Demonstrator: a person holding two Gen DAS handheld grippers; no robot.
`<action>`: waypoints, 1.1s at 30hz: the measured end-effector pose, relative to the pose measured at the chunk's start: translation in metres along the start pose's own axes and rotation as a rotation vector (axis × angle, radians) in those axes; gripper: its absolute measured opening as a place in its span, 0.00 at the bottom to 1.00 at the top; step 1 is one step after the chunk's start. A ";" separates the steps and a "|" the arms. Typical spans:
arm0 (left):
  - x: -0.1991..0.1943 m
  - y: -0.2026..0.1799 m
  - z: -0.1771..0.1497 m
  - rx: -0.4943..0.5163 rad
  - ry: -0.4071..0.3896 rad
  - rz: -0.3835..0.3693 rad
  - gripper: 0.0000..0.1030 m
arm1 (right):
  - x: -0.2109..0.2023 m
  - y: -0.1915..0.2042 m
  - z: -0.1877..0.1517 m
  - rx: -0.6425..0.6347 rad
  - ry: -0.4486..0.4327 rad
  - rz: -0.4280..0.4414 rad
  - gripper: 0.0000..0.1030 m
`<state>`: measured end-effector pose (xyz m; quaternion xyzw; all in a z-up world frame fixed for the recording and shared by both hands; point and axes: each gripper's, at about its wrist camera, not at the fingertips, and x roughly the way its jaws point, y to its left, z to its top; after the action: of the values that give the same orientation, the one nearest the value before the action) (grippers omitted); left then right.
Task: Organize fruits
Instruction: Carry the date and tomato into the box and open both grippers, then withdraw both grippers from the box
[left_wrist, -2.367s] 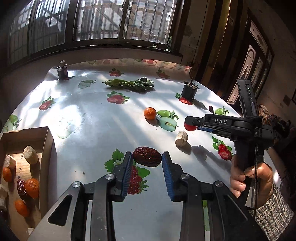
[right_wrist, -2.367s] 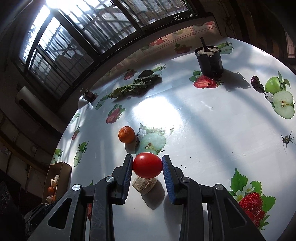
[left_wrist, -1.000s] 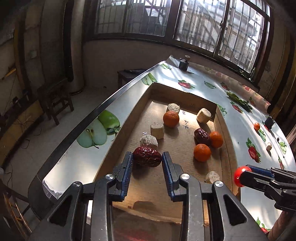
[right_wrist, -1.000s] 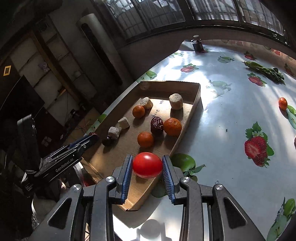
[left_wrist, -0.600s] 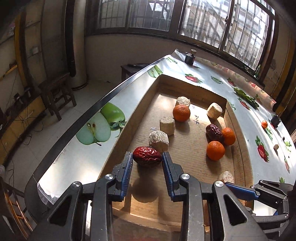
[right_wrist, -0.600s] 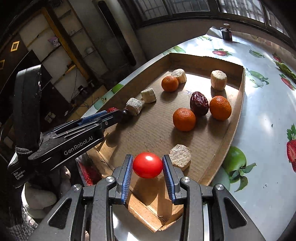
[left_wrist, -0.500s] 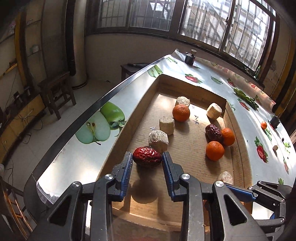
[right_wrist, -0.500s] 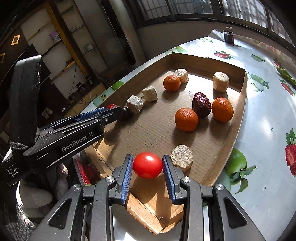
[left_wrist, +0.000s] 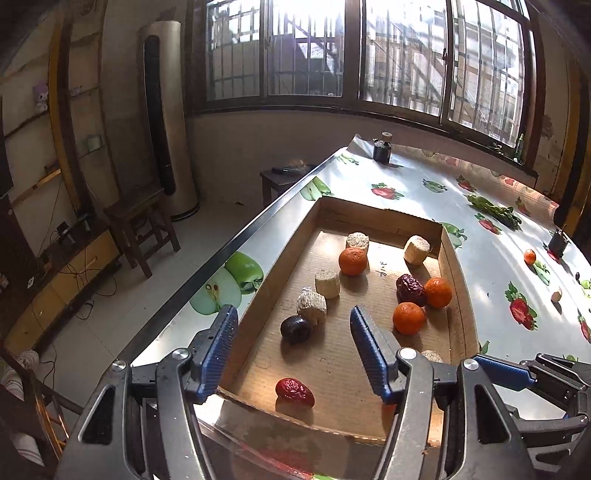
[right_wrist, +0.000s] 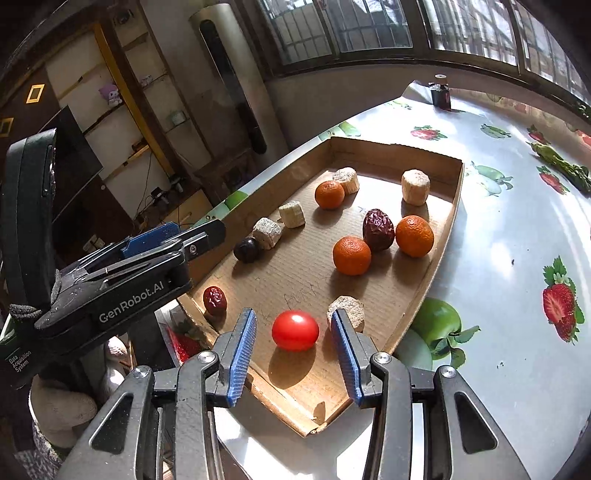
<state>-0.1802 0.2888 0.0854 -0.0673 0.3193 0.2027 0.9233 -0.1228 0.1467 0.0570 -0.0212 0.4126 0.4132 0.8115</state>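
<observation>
A shallow cardboard tray (left_wrist: 448, 258) (right_wrist: 448, 221) lies at the table's near-left corner. It holds several tangerines, cut banana pieces, a dark date (left_wrist: 409, 288) and a dark plum (left_wrist: 294, 328). My left gripper (left_wrist: 290, 350) is open above the tray's near end; a red date (left_wrist: 294, 390) (right_wrist: 214, 294) lies loose on the cardboard below it. My right gripper (right_wrist: 293, 345) is open; a red tomato (right_wrist: 295, 329) sits on the cardboard between its fingers, untouched. The left gripper also shows in the right wrist view (right_wrist: 192, 236).
On the fruit-print tablecloth (left_wrist: 491, 273) farther off lie a loose tangerine (left_wrist: 529, 256), a banana piece (left_wrist: 556, 295), green vegetables (left_wrist: 493, 208) and two dark jars (left_wrist: 382, 149) (left_wrist: 557, 240). The table edge runs along the tray's left side, with a stool (left_wrist: 140, 221) on the floor below.
Both grippers opened. The red date dropped from the left gripper onto the tray's near end. The tomato dropped from the right gripper onto the cardboard. Both grippers drew back a little.
</observation>
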 end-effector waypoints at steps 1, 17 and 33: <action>-0.006 -0.003 0.000 0.008 -0.020 0.014 0.68 | -0.006 -0.002 -0.001 0.008 -0.015 -0.004 0.50; -0.112 -0.040 -0.001 -0.036 -0.342 0.272 1.00 | -0.088 -0.030 -0.030 0.111 -0.180 -0.085 0.60; -0.110 -0.071 -0.007 0.011 -0.215 0.136 1.00 | -0.114 -0.029 -0.044 0.078 -0.236 -0.261 0.69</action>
<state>-0.2327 0.1857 0.1471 -0.0183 0.2236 0.2690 0.9367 -0.1674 0.0367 0.0978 0.0055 0.3239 0.2876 0.9013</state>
